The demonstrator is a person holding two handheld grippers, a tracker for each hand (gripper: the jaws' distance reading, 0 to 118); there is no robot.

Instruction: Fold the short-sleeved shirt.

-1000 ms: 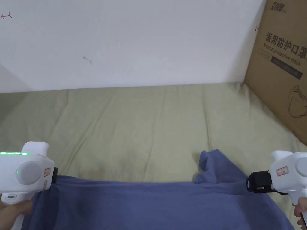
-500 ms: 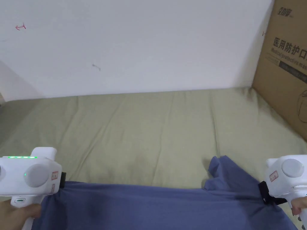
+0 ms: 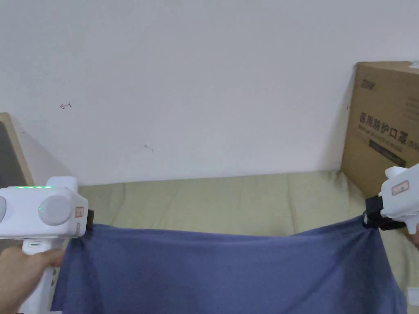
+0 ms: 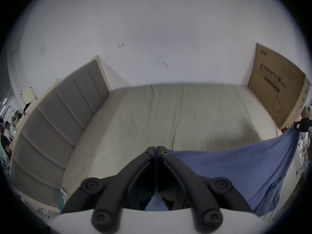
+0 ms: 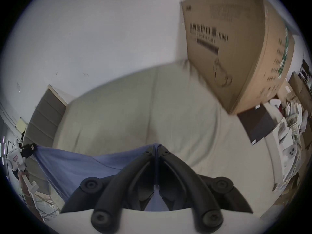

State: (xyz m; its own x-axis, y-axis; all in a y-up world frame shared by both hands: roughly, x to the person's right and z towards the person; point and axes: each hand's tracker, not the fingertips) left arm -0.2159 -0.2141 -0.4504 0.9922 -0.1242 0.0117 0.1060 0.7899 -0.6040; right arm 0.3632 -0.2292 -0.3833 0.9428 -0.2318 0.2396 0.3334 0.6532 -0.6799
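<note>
**Blue shirt held up by two corners above the bed**

The left gripper [image 4: 156, 147] has its black jaws pressed together on the edge of the blue short-sleeved shirt [image 3: 229, 274], a thin line of cloth running down between them. The right gripper [image 5: 156, 146] is closed the same way on the opposite corner, a small bunch of fabric poking past its tips. In the head view the left gripper [image 3: 89, 218] and right gripper [image 3: 370, 216] stand well apart, and the shirt hangs between them as a soft, matte sheet; its top edge sags slightly in the middle and the sides drape down with loose folds.

Beyond it lies the bed [image 3: 229, 196], covered in a creased olive-beige sheet with long shallow wrinkles. A padded grey headboard [image 4: 55, 112] bounds the left side, and a large cardboard box [image 3: 384, 126] stands at the right, close to the right gripper. A plain white wall [image 3: 204, 81] closes the far edge.
</note>
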